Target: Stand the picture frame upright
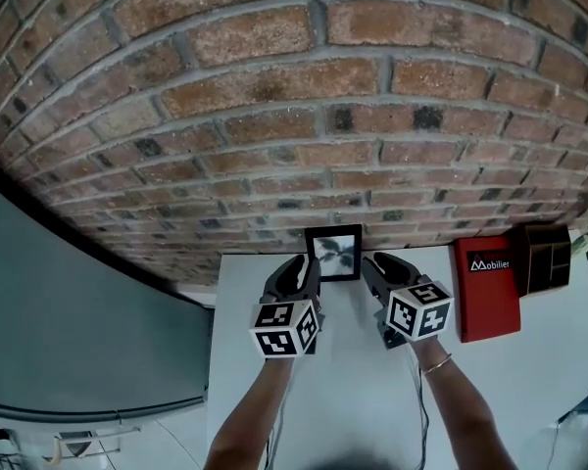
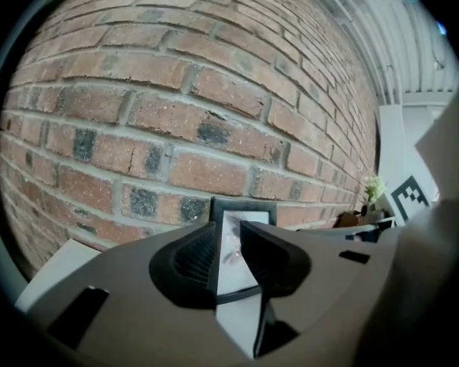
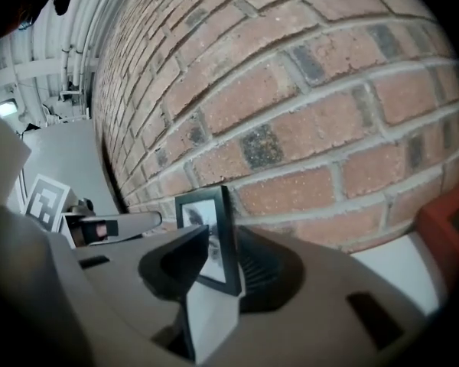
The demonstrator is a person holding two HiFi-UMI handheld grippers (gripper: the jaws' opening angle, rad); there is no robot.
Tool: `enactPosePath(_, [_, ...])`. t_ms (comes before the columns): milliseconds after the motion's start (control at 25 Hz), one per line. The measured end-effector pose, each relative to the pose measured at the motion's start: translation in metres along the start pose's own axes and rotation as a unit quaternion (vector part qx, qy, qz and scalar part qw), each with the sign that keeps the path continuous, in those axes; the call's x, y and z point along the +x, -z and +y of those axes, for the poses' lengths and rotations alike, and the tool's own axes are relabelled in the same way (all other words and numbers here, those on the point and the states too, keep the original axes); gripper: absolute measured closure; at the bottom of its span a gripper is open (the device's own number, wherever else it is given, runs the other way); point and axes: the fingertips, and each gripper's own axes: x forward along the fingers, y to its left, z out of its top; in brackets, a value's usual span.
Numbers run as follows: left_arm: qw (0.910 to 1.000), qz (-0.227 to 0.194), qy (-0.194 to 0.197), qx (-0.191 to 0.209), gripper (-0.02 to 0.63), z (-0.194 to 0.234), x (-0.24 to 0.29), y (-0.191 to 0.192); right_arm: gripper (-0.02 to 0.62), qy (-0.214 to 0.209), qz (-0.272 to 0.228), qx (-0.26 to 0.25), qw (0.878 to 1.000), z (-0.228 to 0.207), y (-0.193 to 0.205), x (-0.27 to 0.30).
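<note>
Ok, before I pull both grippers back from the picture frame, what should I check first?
1. Picture frame upright on the table: ok, it stands at the brick wall.
2. Left gripper jaws apart: ok, the frame shows in the gap.
3. Right gripper jaws apart: ok, the frame's edge is in the gap and no pad is seen pressing it.
4. Frame standing on its own rather than leaning on the wall: cannot tell.
5. Way back clear of the red box: ok, it lies off to the right of both grippers.
</note>
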Motion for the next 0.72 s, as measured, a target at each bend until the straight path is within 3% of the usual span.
enactPosePath(720, [0.9999,-0.007,-0.007,0.008,0.575,-0.029,-0.097,0.003,0.486,0.039,-0.005,-0.032,0.999,0.061,0.003,-0.091])
